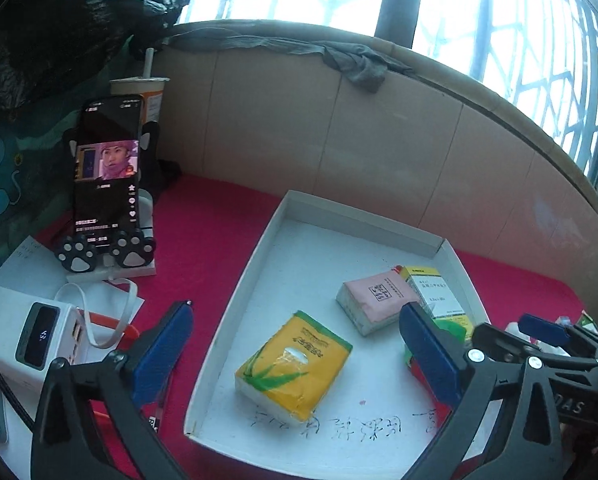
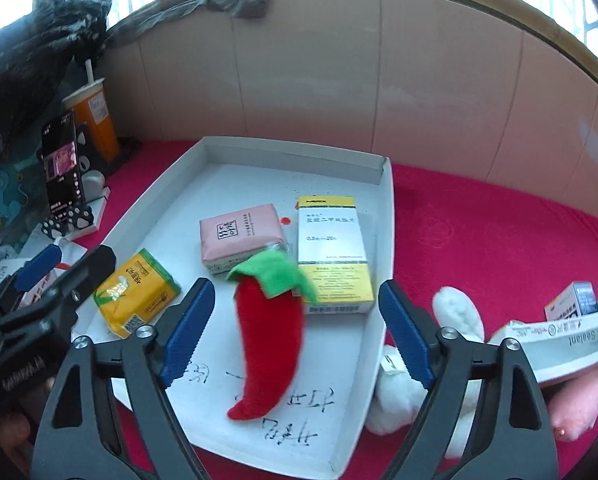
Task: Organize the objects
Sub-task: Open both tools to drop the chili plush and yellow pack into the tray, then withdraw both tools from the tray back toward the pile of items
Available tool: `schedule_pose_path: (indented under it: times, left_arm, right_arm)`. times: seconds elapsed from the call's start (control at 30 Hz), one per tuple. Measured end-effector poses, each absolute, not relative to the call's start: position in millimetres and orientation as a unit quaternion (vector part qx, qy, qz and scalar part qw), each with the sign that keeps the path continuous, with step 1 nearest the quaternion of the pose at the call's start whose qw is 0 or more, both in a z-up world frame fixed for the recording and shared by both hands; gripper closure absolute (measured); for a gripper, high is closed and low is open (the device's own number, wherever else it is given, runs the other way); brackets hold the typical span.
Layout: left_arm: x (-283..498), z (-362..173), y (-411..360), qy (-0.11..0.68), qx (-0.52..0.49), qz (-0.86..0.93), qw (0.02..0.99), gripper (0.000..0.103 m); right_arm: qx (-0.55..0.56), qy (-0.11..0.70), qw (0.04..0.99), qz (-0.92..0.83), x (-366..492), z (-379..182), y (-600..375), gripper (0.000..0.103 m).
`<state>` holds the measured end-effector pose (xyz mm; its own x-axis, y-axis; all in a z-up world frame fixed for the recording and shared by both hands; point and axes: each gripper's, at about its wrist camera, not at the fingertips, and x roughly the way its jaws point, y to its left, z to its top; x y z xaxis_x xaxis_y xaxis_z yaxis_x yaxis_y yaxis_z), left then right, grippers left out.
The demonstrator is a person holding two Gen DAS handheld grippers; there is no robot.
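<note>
A white cardboard tray [image 1: 319, 264] [image 2: 171, 216] lies on the red cloth. In it are a yellow tissue pack [image 1: 295, 364] [image 2: 137, 294], a pink tissue pack [image 1: 373, 300] [image 2: 241, 236] and a white-and-yellow medicine box [image 1: 435, 292] [image 2: 331, 256]. A red plush chili [image 2: 269, 340] with a green top lies in the tray, slightly blurred. My right gripper [image 2: 295, 290] stands open around the chili, its pads clear of it. My left gripper [image 1: 295, 316] is wide open over the tray's left side, above the yellow pack, holding nothing.
A phone on a paw stand [image 1: 107, 172], a power bank [image 1: 39, 336] and a drink cup [image 1: 139, 92] crowd the left. A cardboard wall [image 1: 339, 128] backs the cloth. Right of the tray lie a white plush [image 2: 459, 312], a pink plush [image 2: 575, 404] and small boxes [image 2: 571, 332].
</note>
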<state>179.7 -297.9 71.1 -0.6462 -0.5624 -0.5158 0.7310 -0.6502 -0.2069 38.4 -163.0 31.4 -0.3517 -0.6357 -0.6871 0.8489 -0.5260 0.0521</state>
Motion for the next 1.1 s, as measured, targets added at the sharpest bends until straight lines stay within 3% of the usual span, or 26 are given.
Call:
schedule_pose_path:
  times: [0.47, 0.6, 0.83, 1.1]
  left_arm:
    - [170, 95, -259, 0.215, 0.216, -0.907, 0.290, 0.000]
    - [162, 111, -246, 0.267, 0.230, -0.911, 0.215, 0.000]
    - [139, 185, -182, 0.333, 0.252, -0.908, 0.045, 0.000]
    - [142, 269, -58, 0.263, 0.248, -0.925, -0.119, 0.000]
  right_arm:
    - [0.272, 0.116, 0.452, -0.842, 51, 61, -86, 0.018]
    - [0.267, 0.071, 0.414, -0.867, 30, 73, -37, 0.018]
    - [0.246, -0.009, 0.329, -0.912, -11, 105, 53, 0.018]
    - [0.243, -0.067, 0.260, -0.932, -42, 110, 119, 0.018]
